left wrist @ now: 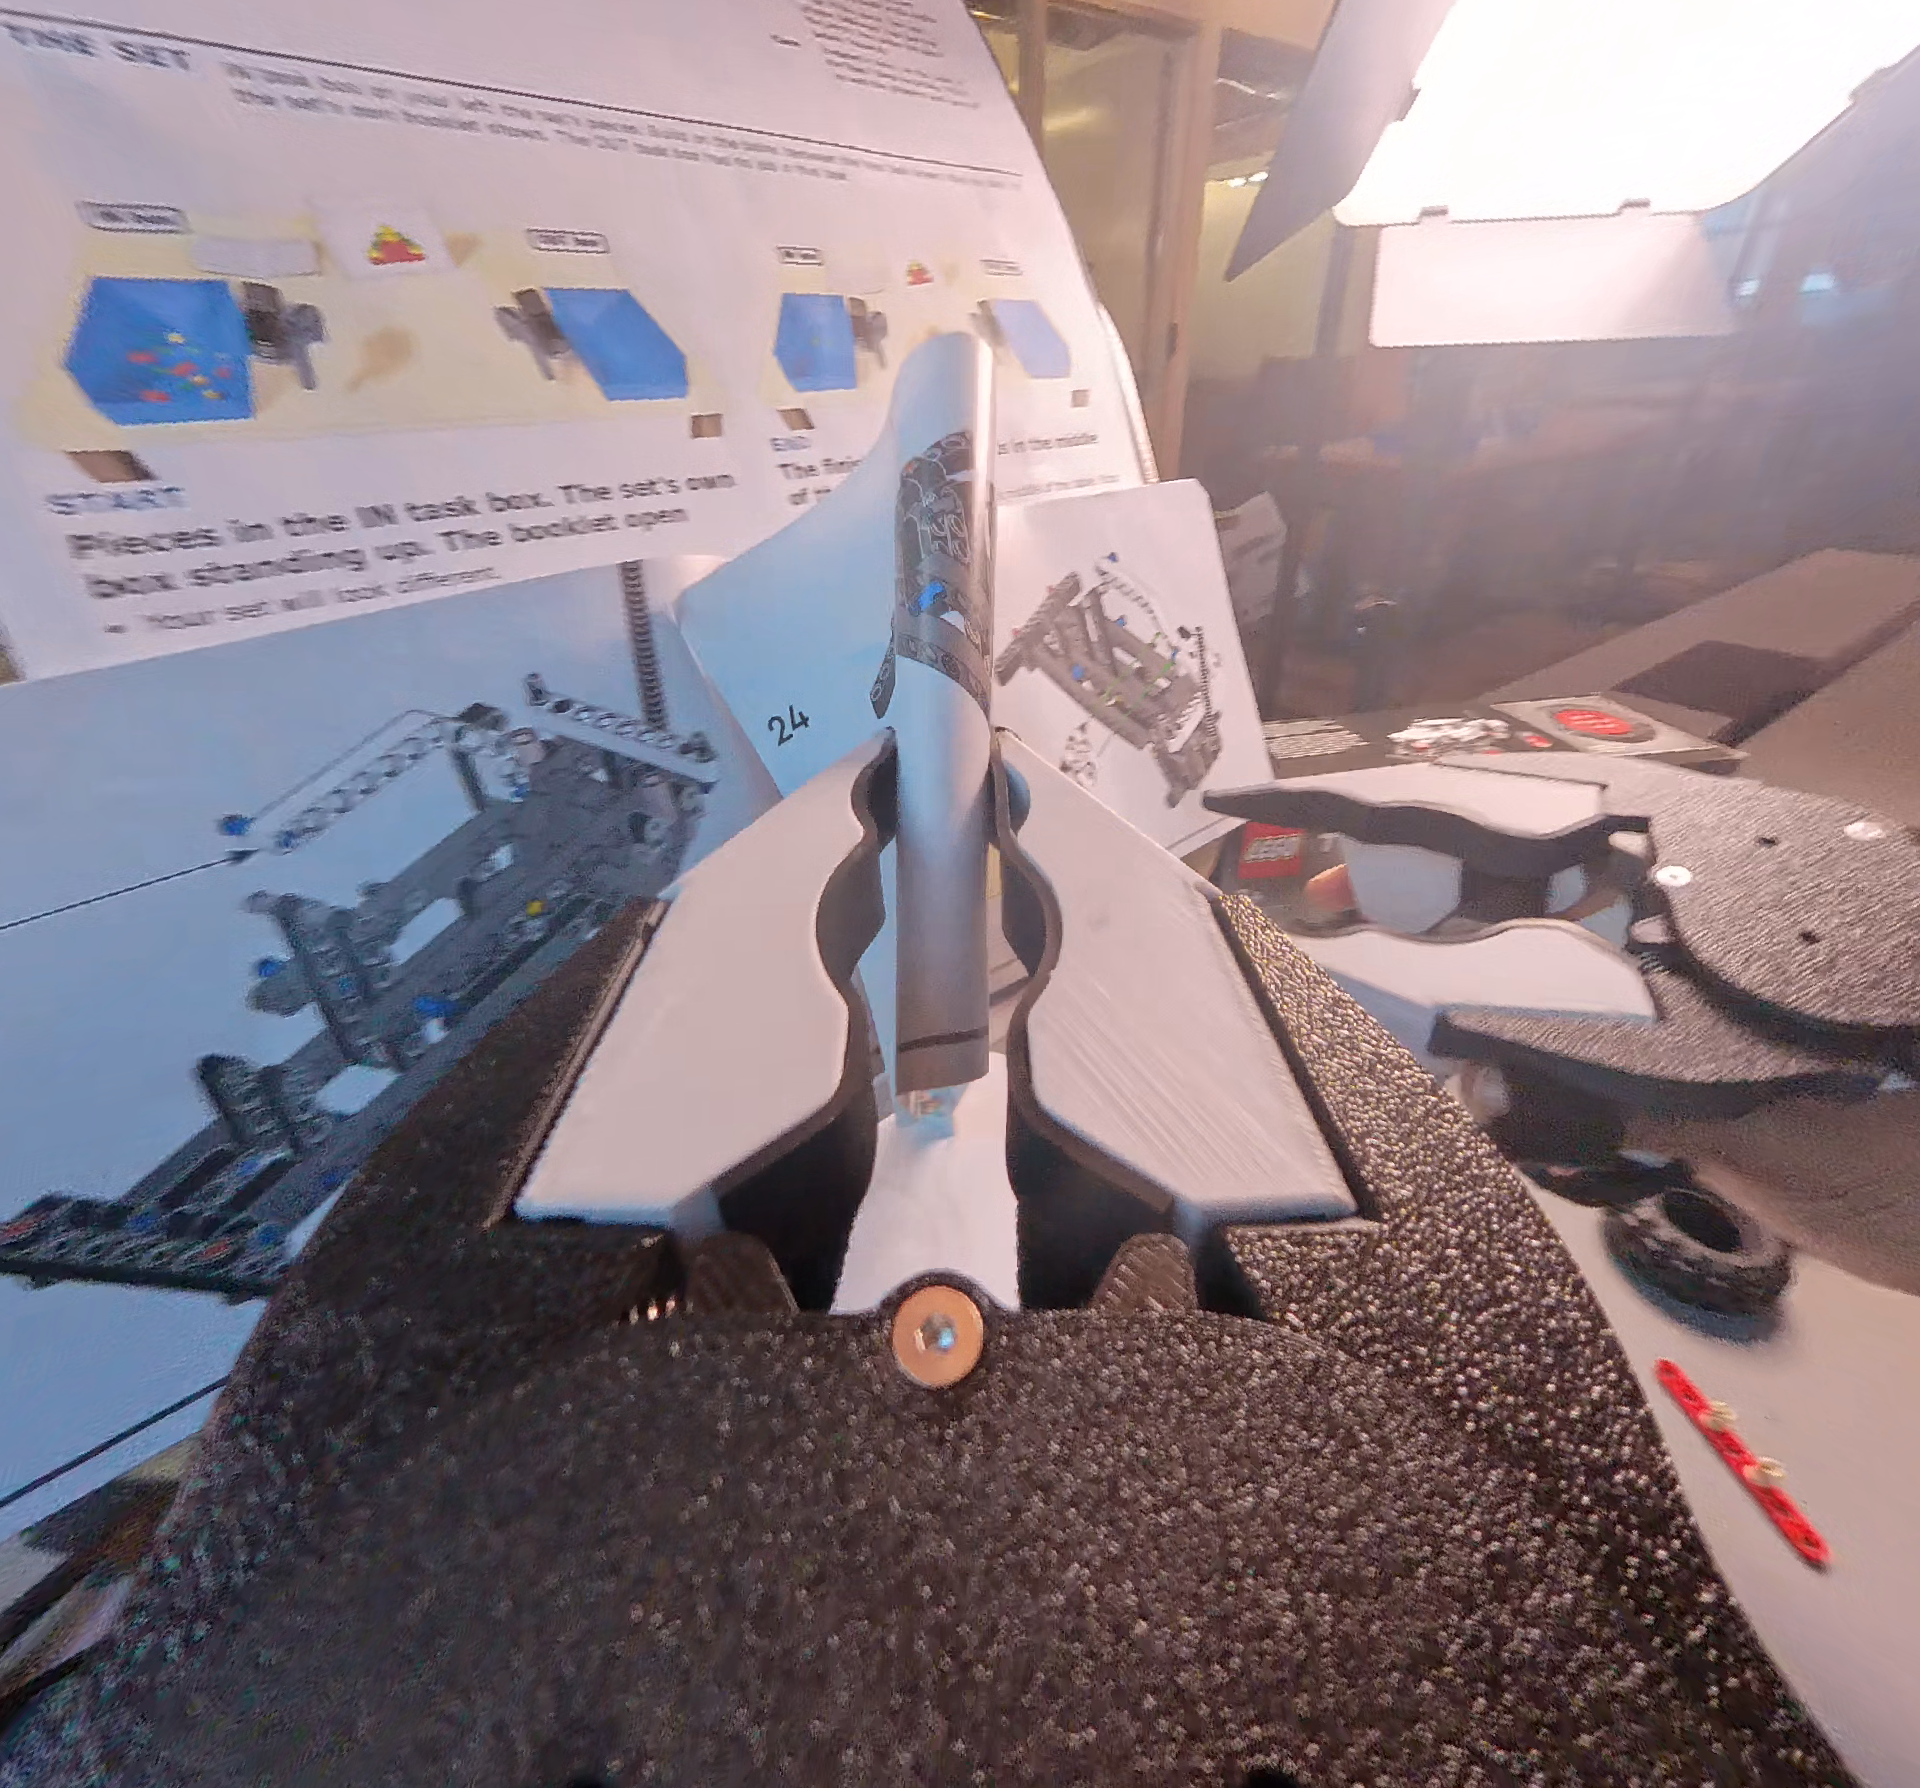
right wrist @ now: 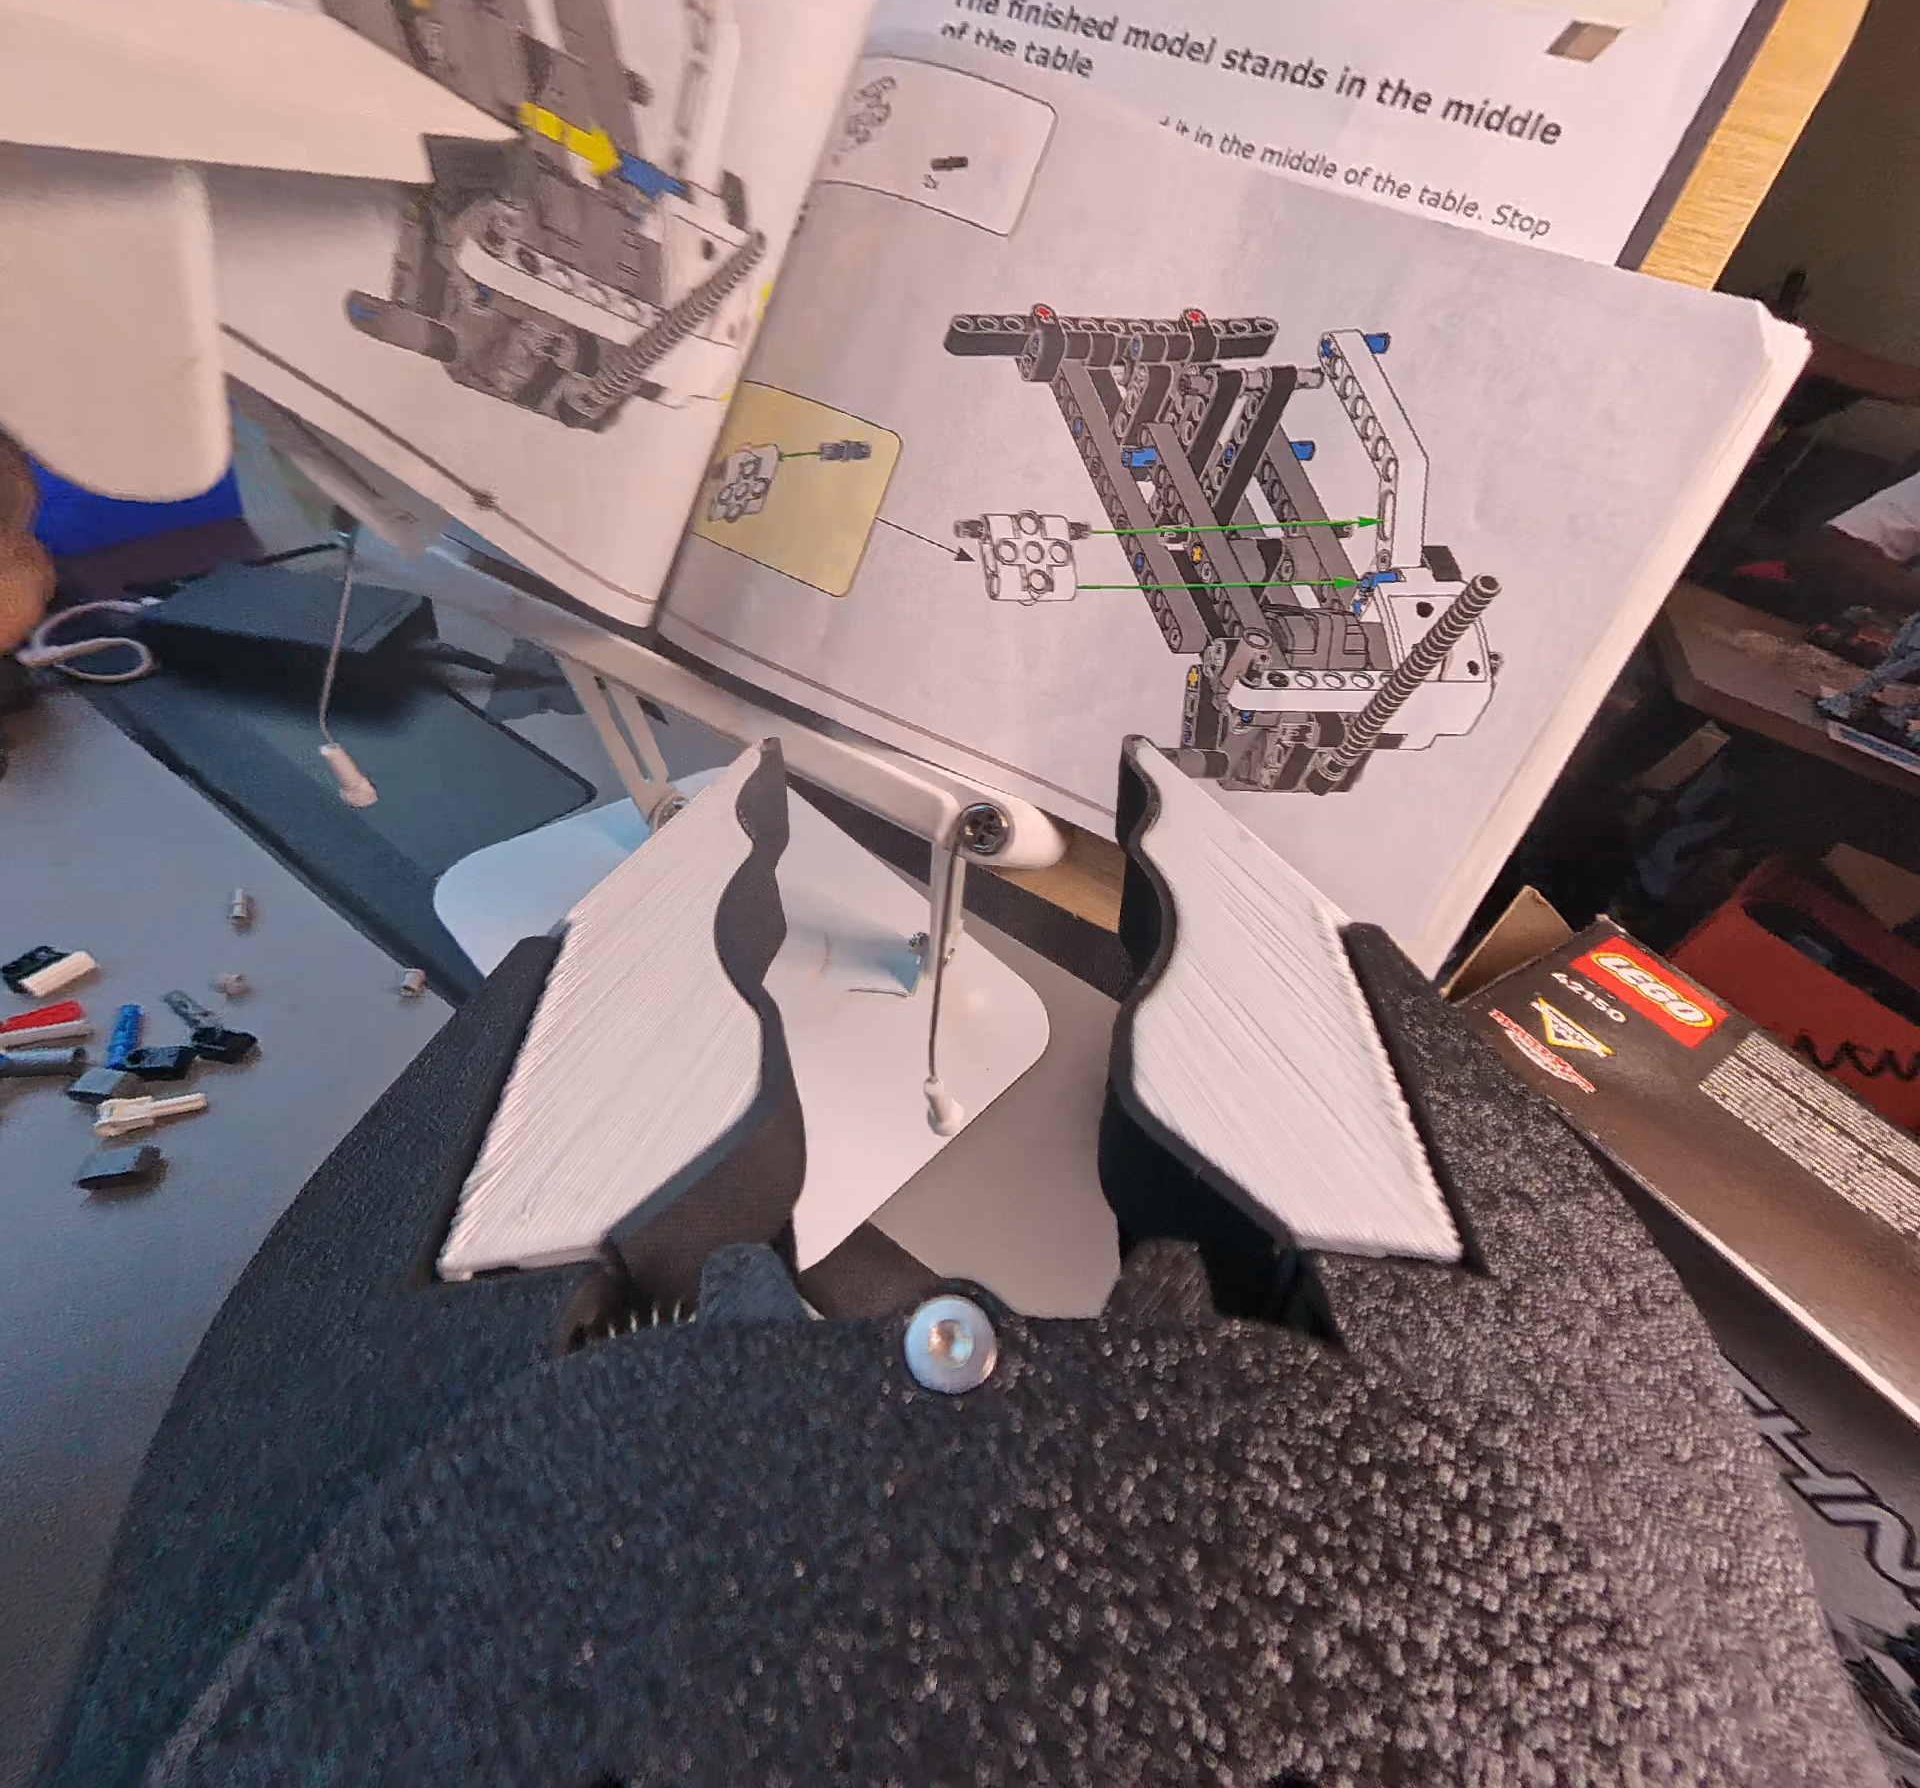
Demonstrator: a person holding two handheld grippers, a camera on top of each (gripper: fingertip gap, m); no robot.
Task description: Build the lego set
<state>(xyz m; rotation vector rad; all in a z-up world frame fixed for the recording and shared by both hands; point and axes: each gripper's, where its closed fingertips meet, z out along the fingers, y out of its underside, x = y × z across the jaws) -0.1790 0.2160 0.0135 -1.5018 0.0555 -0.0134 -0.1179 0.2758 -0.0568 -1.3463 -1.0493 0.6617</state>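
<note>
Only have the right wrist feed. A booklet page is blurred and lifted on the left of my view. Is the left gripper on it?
Observer: Yes. In the left wrist view the left gripper is shut on a booklet page, which stands on edge between its fingers.
Operator: Any parts near it that I can't see?
Observer: A black tyre lies on the table right of the left gripper, below the right gripper.
Operator: Anything else that side?
Observer: A red beam with small tan pins in it lies nearer the camera than the tyre, apart from it.
</note>
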